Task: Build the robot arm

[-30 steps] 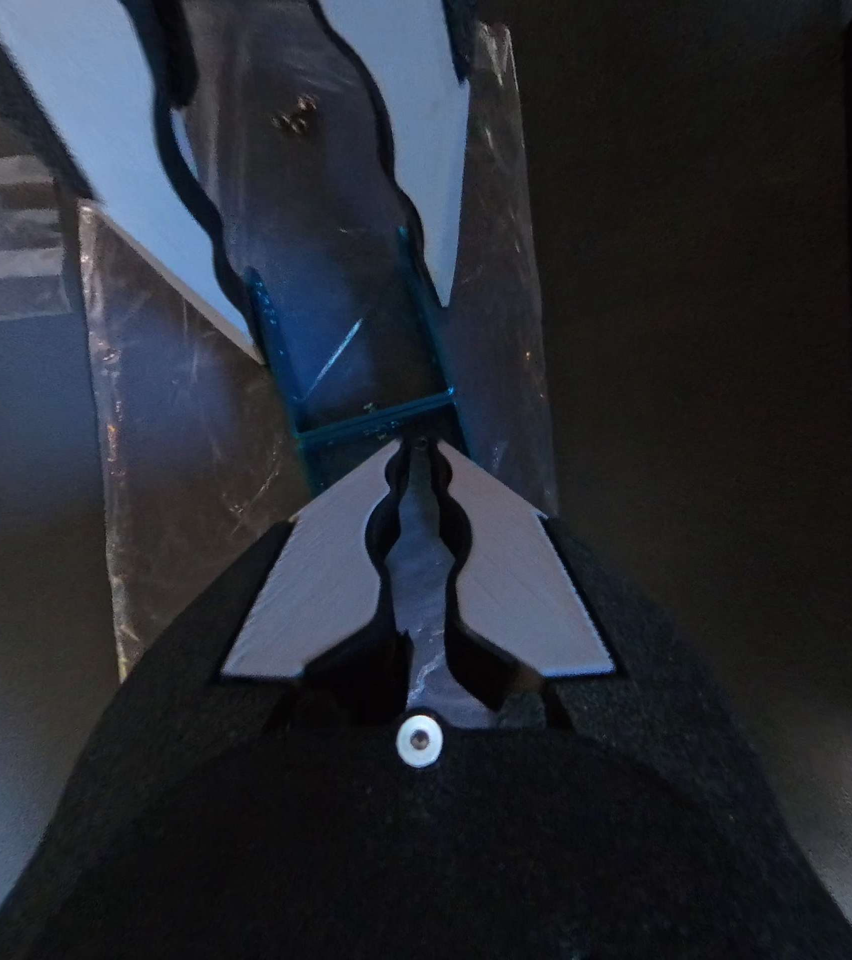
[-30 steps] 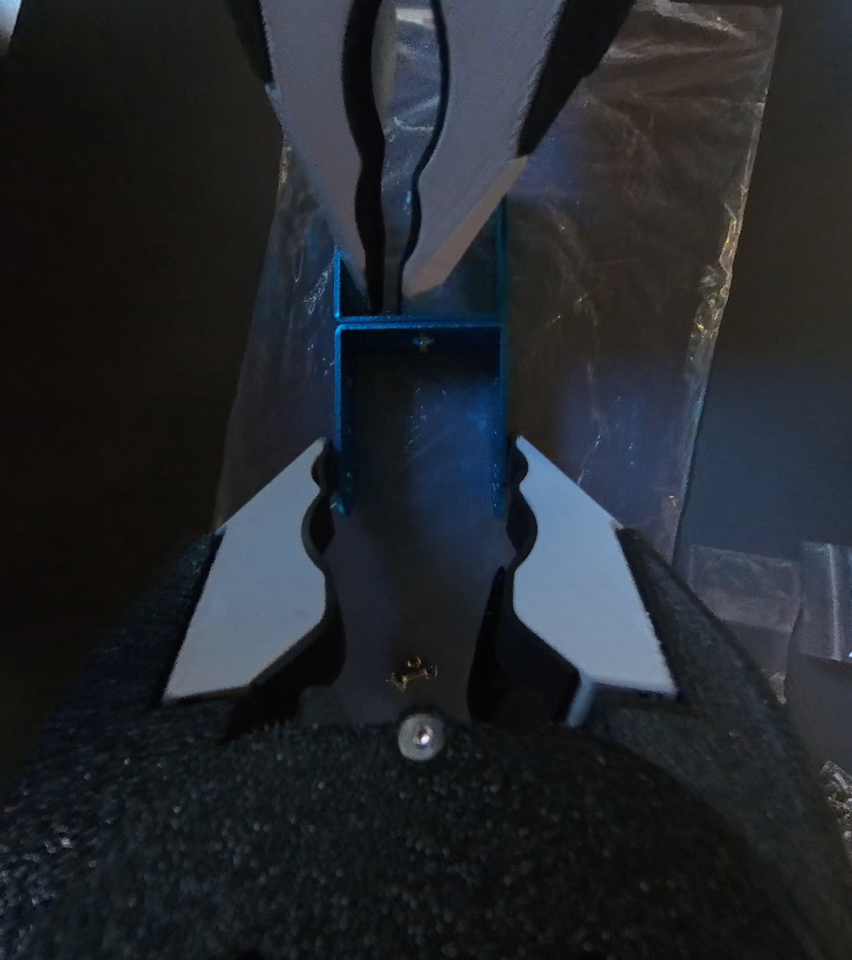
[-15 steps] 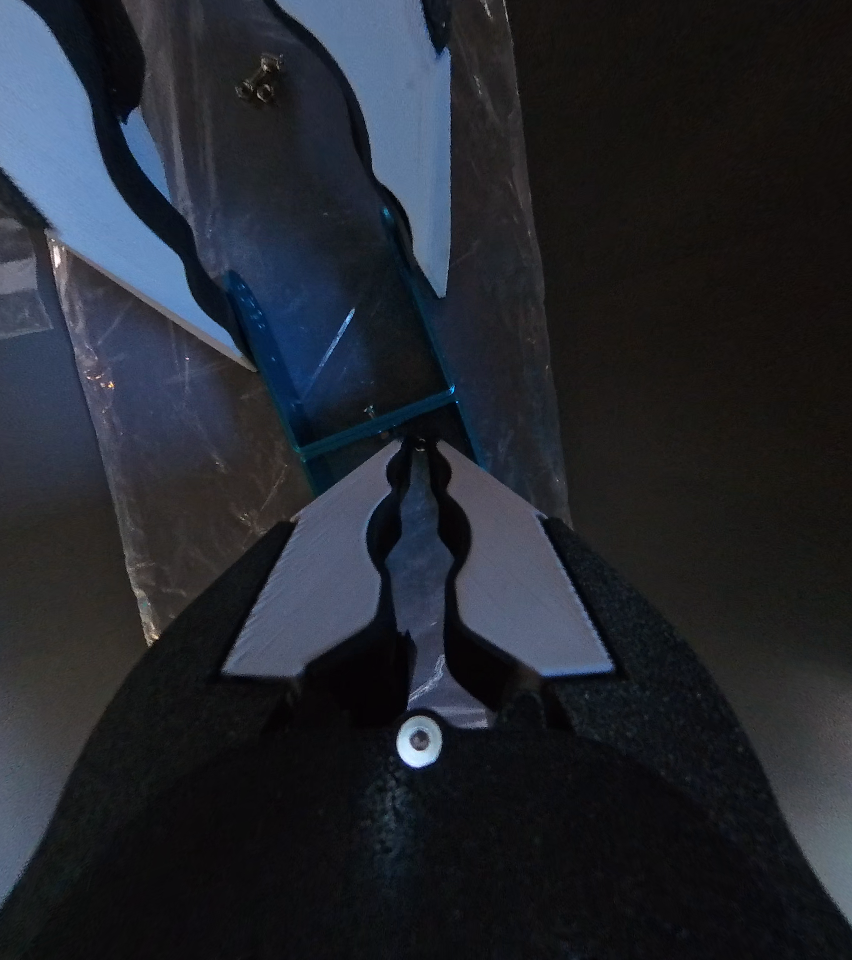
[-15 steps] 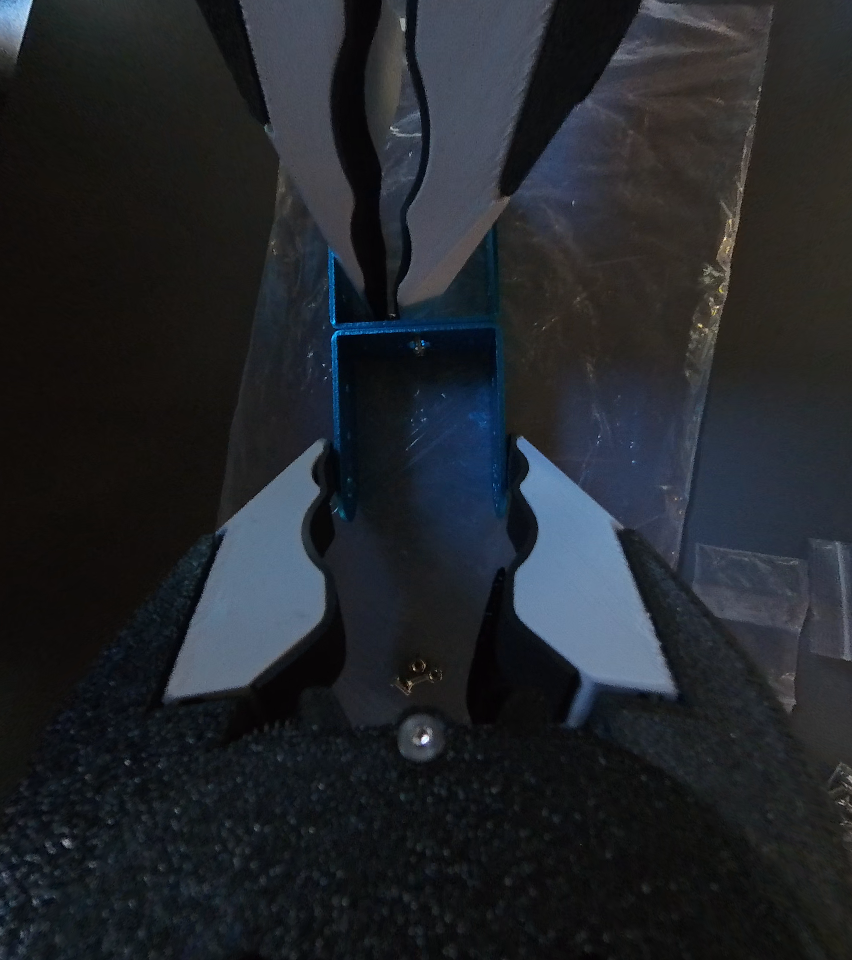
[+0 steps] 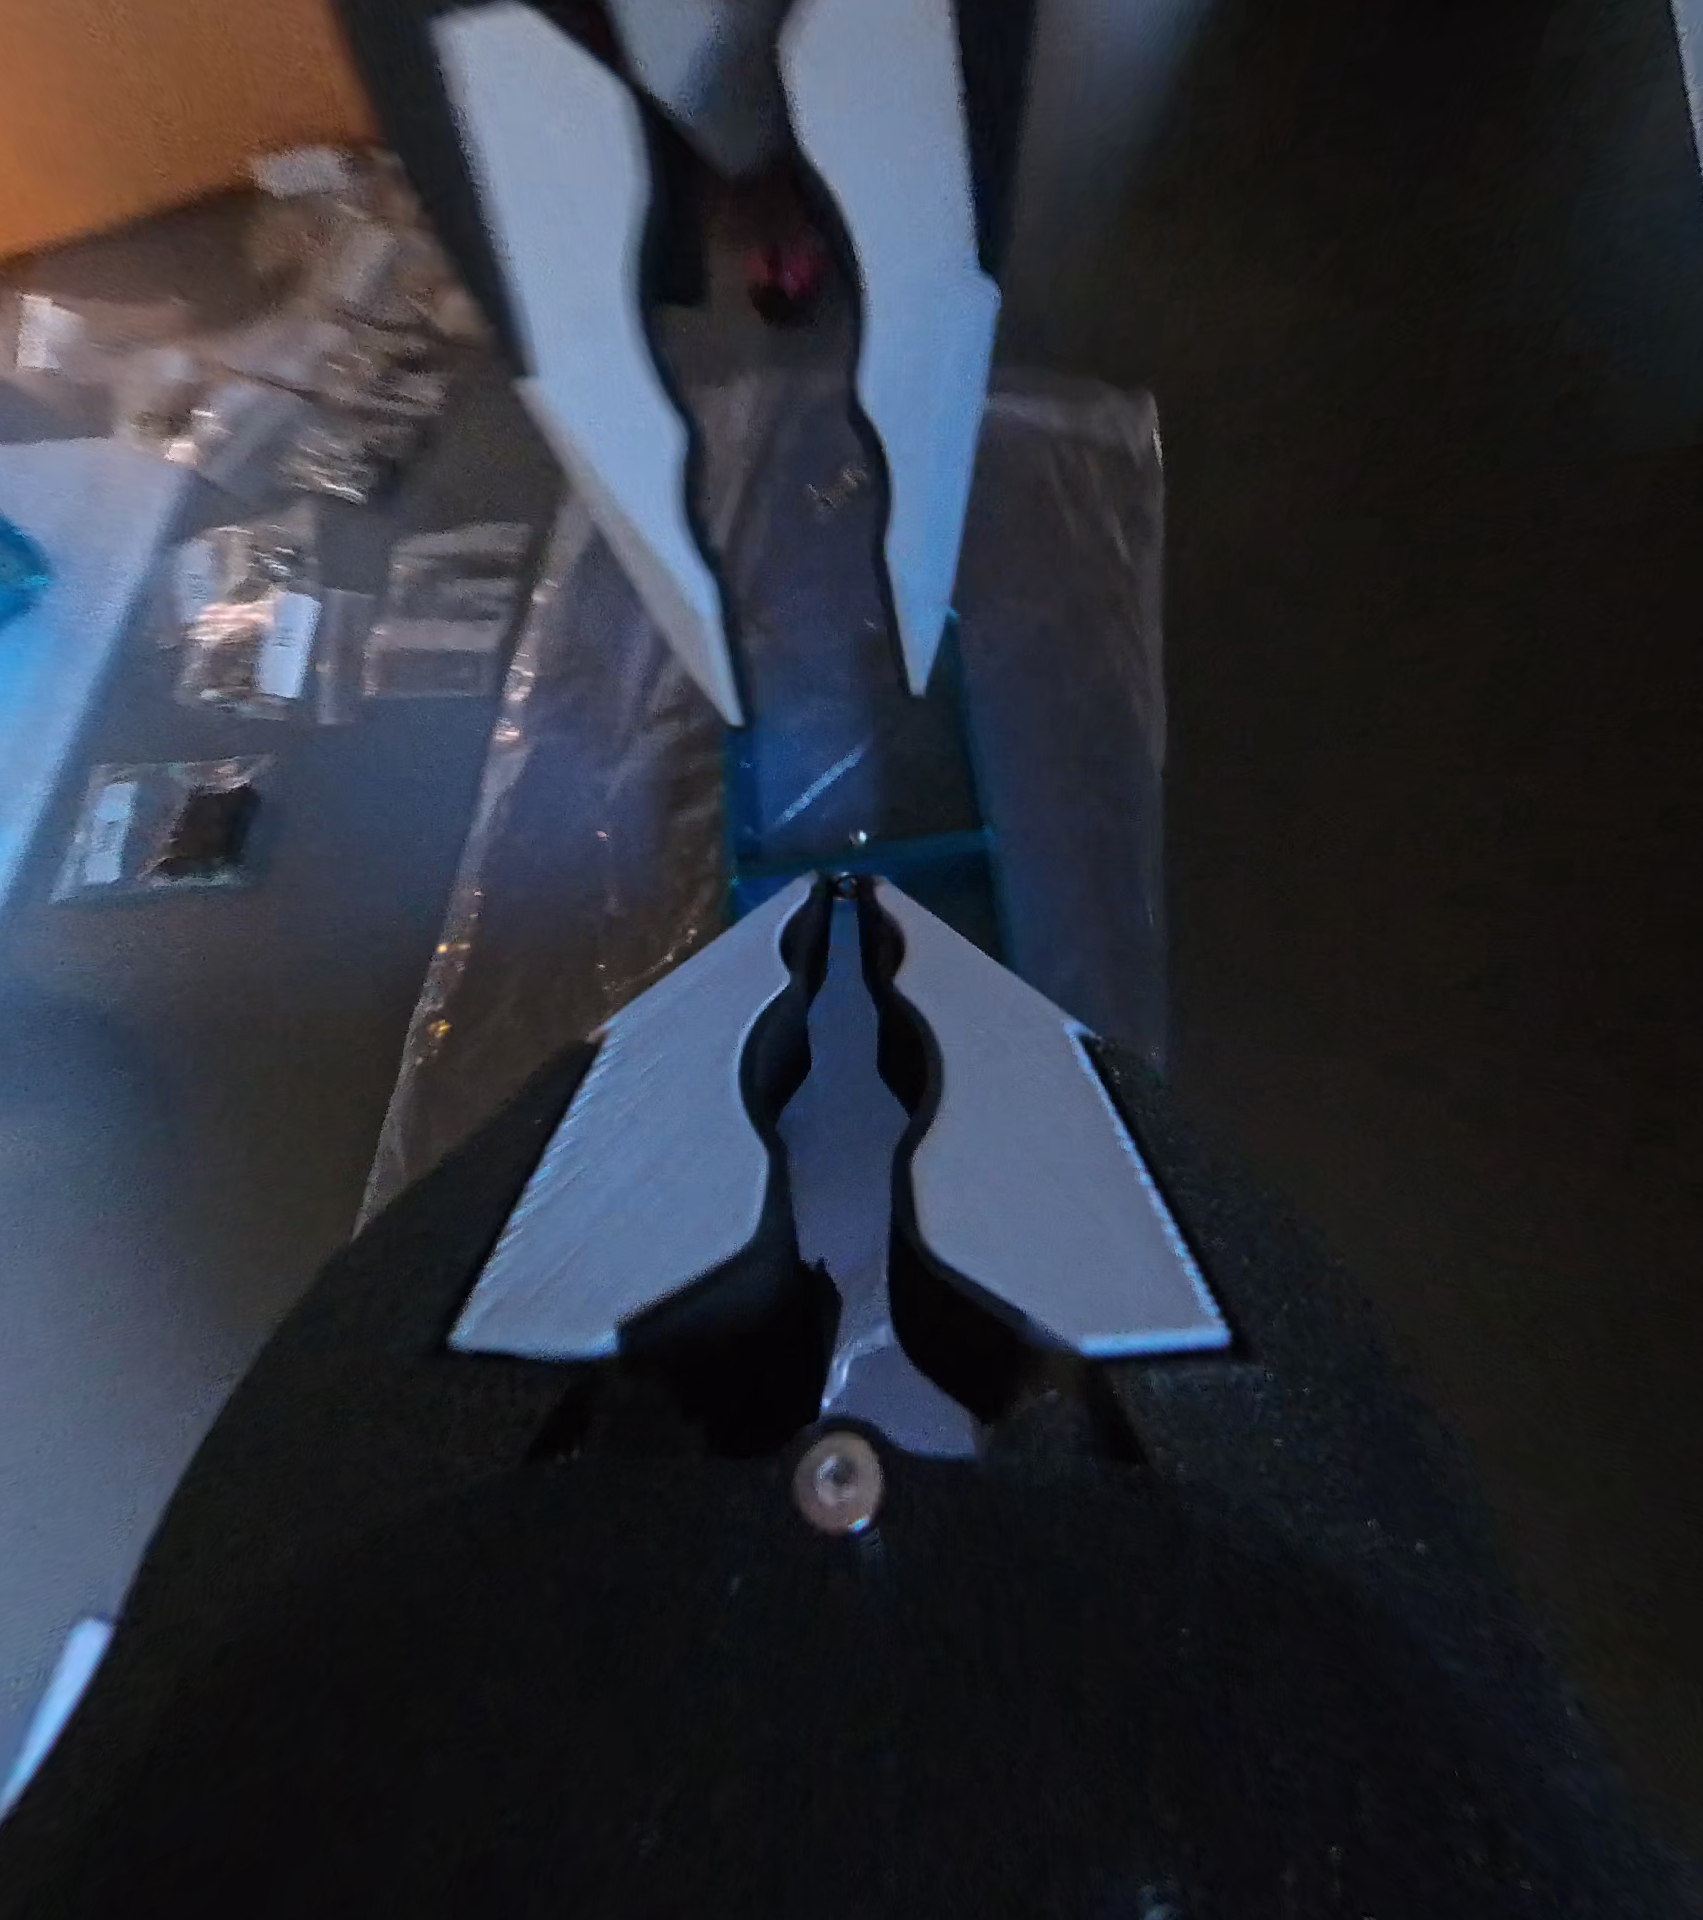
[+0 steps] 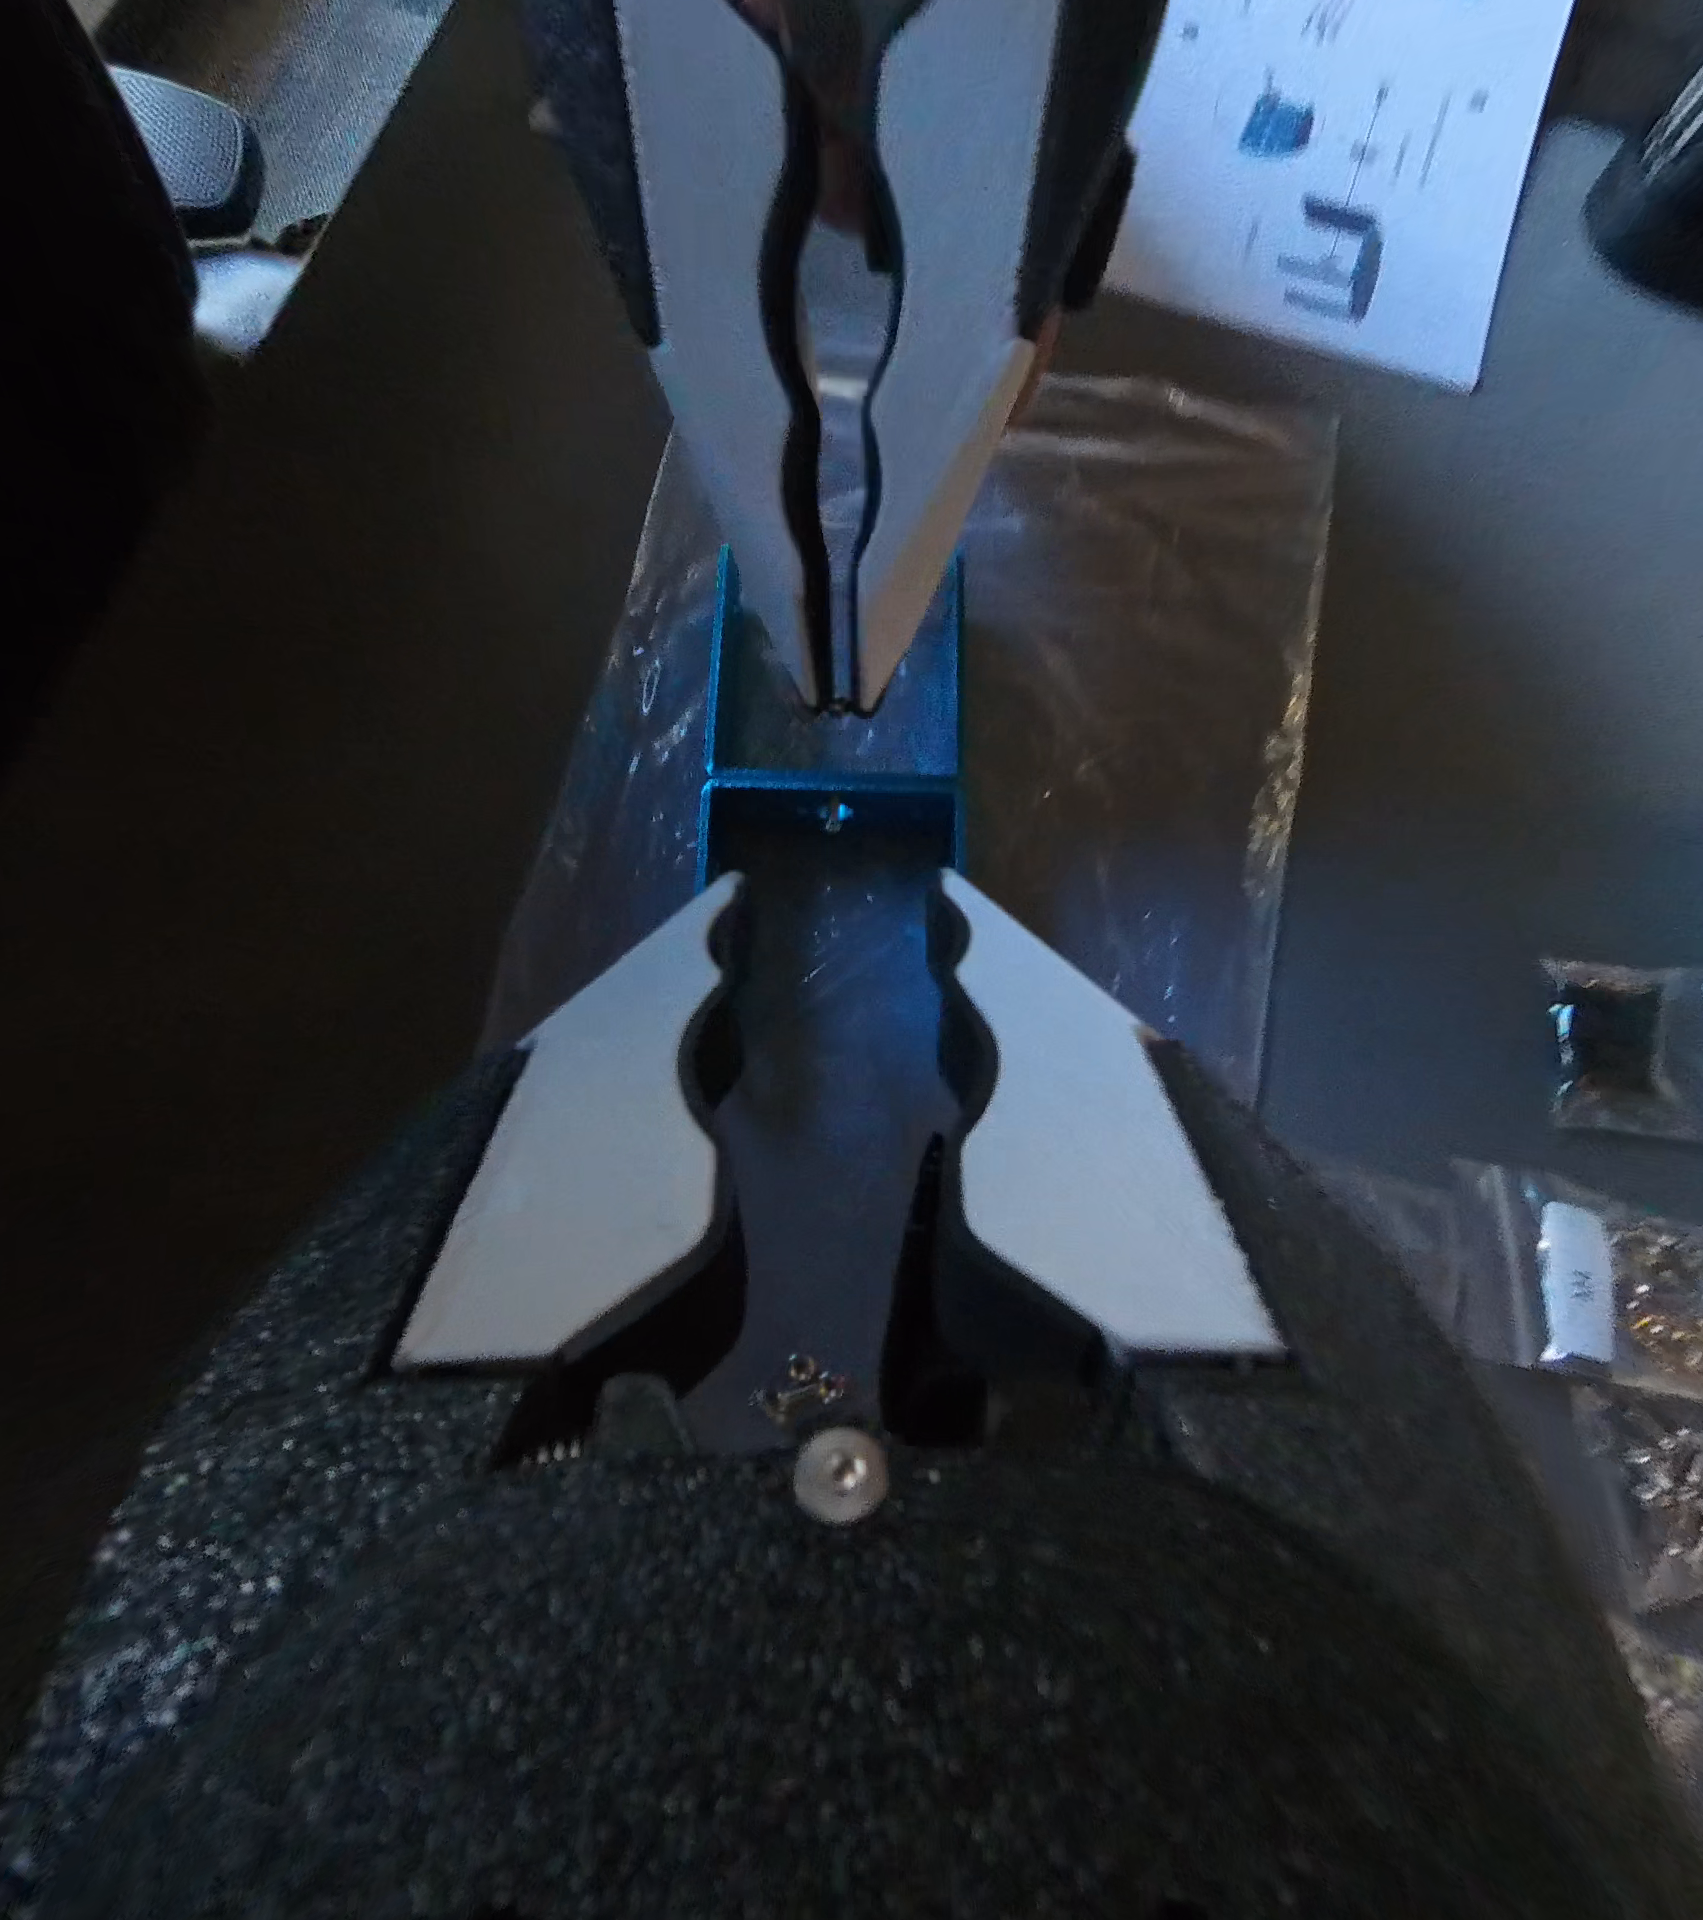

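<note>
Gripping blue bracket [image 6: 831,800]: right tool [image 6: 839,883]; left tool [image 5: 849,883] pinching screw [image 5: 847,883].

Small labelled hardware bags [image 6: 1636,1288] at right on dark table [image 6: 1512,810]; printed white sheet [image 6: 1346,166] beyond.

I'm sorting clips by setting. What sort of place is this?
Probably a hobby or electronics assembly bench: small zip bags of screws on a dark table, a blue metal bracket held between the two grippers, and a printed instruction sheet.
</note>
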`<state>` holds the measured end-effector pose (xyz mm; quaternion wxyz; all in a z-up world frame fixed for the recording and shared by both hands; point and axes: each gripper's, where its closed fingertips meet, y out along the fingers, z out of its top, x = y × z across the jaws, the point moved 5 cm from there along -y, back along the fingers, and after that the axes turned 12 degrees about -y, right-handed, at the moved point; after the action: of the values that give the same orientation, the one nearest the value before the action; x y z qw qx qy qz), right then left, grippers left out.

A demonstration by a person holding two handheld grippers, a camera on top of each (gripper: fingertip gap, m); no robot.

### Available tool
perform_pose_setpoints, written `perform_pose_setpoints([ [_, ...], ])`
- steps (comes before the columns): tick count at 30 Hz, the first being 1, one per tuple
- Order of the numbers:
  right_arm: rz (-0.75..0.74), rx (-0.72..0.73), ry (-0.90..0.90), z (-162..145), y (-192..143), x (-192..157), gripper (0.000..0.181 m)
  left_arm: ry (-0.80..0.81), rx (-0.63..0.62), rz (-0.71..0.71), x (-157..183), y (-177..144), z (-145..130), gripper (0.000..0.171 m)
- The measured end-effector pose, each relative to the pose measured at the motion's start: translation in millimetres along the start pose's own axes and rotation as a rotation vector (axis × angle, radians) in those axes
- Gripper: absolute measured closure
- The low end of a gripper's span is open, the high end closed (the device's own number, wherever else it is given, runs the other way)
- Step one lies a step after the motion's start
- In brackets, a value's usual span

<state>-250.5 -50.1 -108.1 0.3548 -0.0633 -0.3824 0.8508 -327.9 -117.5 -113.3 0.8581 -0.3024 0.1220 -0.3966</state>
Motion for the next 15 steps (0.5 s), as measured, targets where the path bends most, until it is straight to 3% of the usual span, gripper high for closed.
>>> perform_pose_setpoints([
  [4,-0.064,-0.016,-0.099,-1.3,7.9,2.3,0.172,-0.149,0.136,-0.009,-6.6,-0.9,-3.2,0.167],
  [8,-0.032,-0.117,-0.151,-7.8,17.5,-0.5,0.165,-0.127,0.123,-0.034,-3.4,-4.9,-2.8,0.168],
  [11,0.014,-0.117,-0.159,-3.4,5.1,-4.0,0.159,-0.074,0.099,-0.032,3.1,-5.0,-4.1,0.171],
  [15,0.021,-0.184,-0.232,-8.6,-4.4,-6.1,0.166,-0.037,0.051,-0.046,7.0,1.0,-9.6,0.171],
])
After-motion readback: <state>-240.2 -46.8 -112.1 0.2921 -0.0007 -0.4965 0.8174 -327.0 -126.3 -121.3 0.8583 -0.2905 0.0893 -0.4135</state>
